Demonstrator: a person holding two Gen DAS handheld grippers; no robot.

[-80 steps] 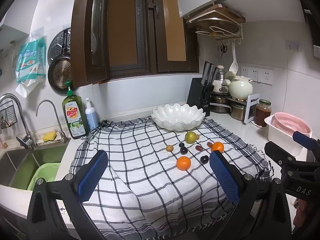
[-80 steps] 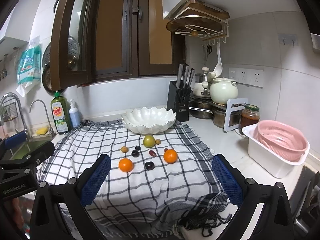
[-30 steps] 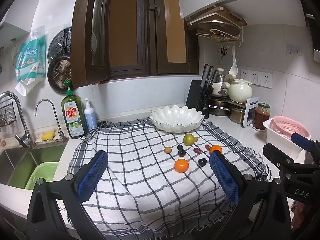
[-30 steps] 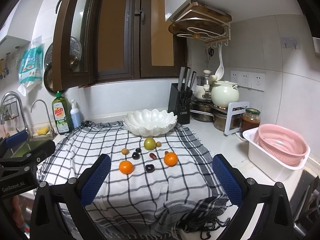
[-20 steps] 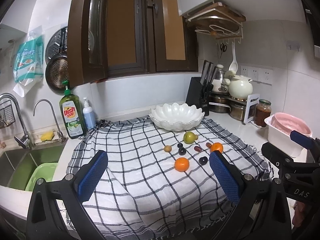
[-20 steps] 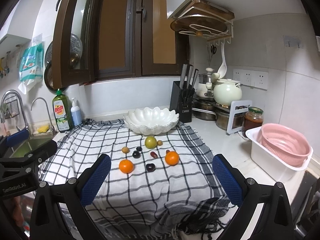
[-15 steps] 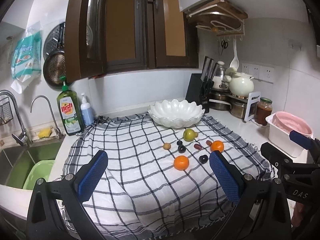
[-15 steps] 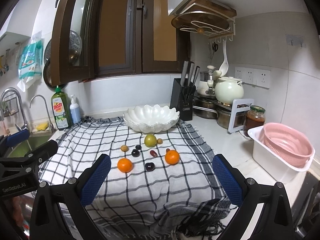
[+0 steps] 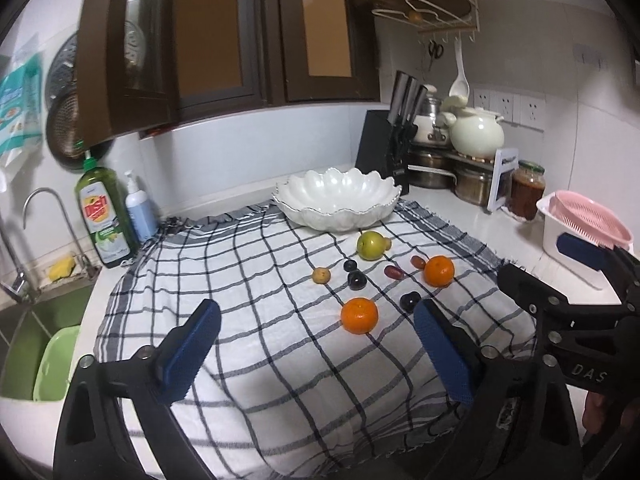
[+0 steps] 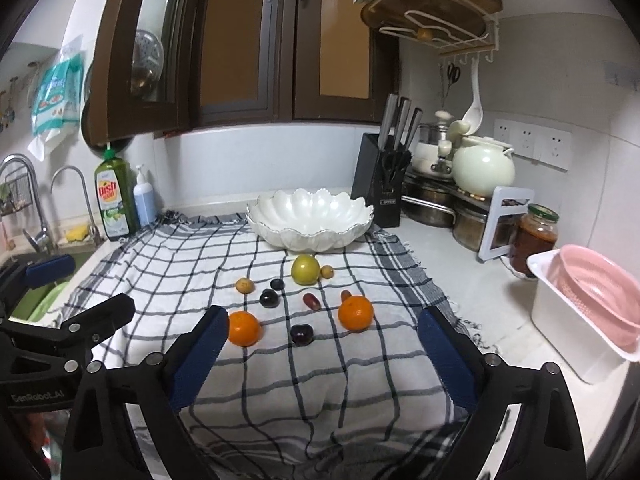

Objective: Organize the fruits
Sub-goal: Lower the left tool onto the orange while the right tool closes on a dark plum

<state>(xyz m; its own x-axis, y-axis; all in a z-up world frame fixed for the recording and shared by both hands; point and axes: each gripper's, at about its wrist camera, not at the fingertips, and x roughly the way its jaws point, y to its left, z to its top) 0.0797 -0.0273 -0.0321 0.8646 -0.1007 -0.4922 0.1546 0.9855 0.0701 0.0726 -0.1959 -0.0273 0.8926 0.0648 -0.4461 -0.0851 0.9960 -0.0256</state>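
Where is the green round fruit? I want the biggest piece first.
In both wrist views the green round fruit lies on the checked cloth just before the white scalloped bowl, a small tan fruit touching its right side.

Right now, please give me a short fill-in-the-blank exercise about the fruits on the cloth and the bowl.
1. The white scalloped bowl holds ___ fruit.
2. ___ oranges lie on the checked cloth.
3. The green fruit lies ___ the bowl than both oranges.
4. The pink colander sits in a ___ tub.

Missing words: no; two; nearer; white
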